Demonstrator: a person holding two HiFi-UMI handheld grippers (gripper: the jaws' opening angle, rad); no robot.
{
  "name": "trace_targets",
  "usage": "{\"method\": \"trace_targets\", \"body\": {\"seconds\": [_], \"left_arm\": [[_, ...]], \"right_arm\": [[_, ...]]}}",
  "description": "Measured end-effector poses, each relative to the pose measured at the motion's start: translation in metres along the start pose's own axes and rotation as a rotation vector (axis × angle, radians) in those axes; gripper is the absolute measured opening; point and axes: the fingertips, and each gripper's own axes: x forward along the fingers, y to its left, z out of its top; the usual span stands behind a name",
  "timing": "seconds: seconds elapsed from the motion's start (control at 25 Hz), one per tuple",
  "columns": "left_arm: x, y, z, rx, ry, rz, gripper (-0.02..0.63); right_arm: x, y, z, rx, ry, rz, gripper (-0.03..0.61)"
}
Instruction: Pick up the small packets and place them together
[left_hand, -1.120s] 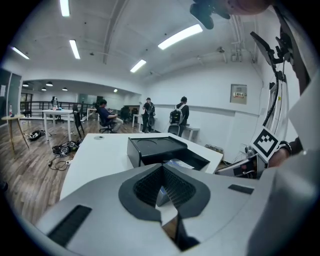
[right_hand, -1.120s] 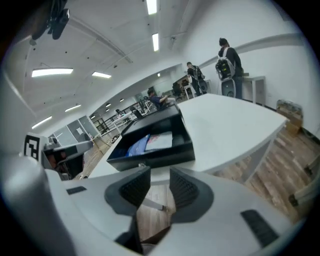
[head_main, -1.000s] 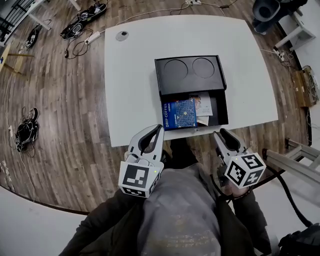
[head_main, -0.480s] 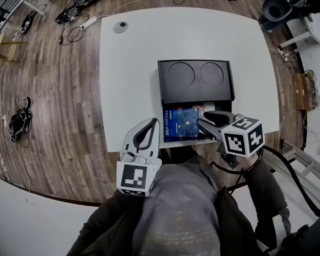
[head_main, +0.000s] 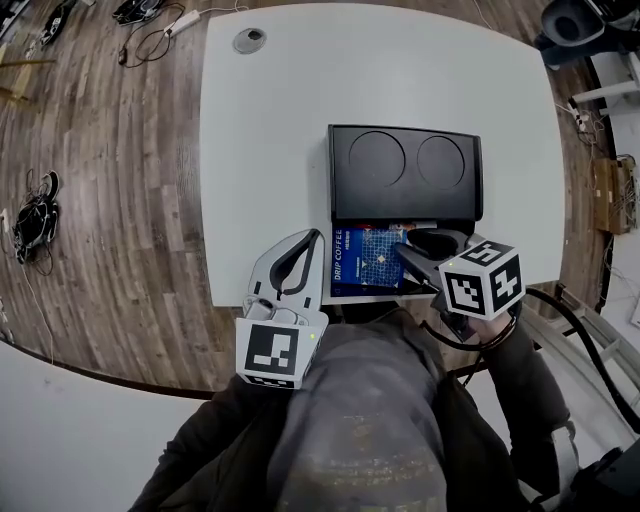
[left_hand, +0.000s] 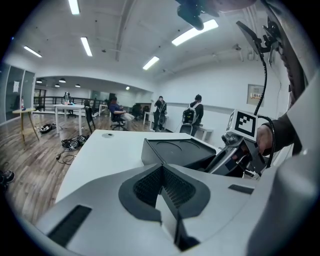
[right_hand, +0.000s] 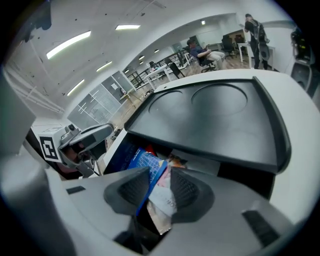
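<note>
A black box (head_main: 405, 170) is seen on the white tabletop (head_main: 260, 150), close to the edge nearest the person. Two round recesses are pressed into its top, and its drawer (right_hand: 247, 176) is pulled out toward the person. A blue packet (head_main: 365, 260), printed "DRIP COFFEE", is laid flat in the left part of the drawer. More packets are partly covered by it and by the right gripper (head_main: 408, 247), so their number cannot be told.

The right gripper is pointed down into the drawer from the right, with its marker cube (head_main: 480, 280) held over the tabletop's near edge. Its fingers are held apart and have just been opening. In the right gripper view the blue packet's edge and a pale packet (right_hand: 162, 197) are seen in the gap between them, and no squeeze on either is shown.

The left gripper (head_main: 316, 238) is held at the near edge, just left of the drawer and apart from the blue packet. Its fingers are closed tip to tip, with nothing between them.

A round grommet (head_main: 249, 40) is set near the tabletop's far left corner. Cables (head_main: 35, 215) are scattered on the wooden floor (head_main: 110, 200).
</note>
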Motion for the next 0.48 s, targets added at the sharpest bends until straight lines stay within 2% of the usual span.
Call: {"method": "trace_targets", "body": {"seconds": [0.2, 0.28, 0.4, 0.48], "left_arm": [[0.001, -0.001, 0.0, 0.004, -0.002, 0.002, 0.003], [-0.001, 0.002, -0.001, 0.008, -0.004, 0.011, 0.003], [-0.002, 0.006, -0.002, 0.008, -0.005, 0.018, 0.003], [-0.004, 0.006, -0.001, 0.01, -0.007, 0.015, 0.003]], "right_arm": [[0.003, 0.01, 0.002, -0.061, 0.003, 0.03, 0.123], [0.0, 0.01, 0.004, -0.067, -0.012, 0.032, 0.055], [-0.007, 0.019, 0.012, -0.098, -0.058, 0.048, 0.005], [-0.013, 0.027, 0.016, -0.136, -0.08, 0.05, 0.005]]}}
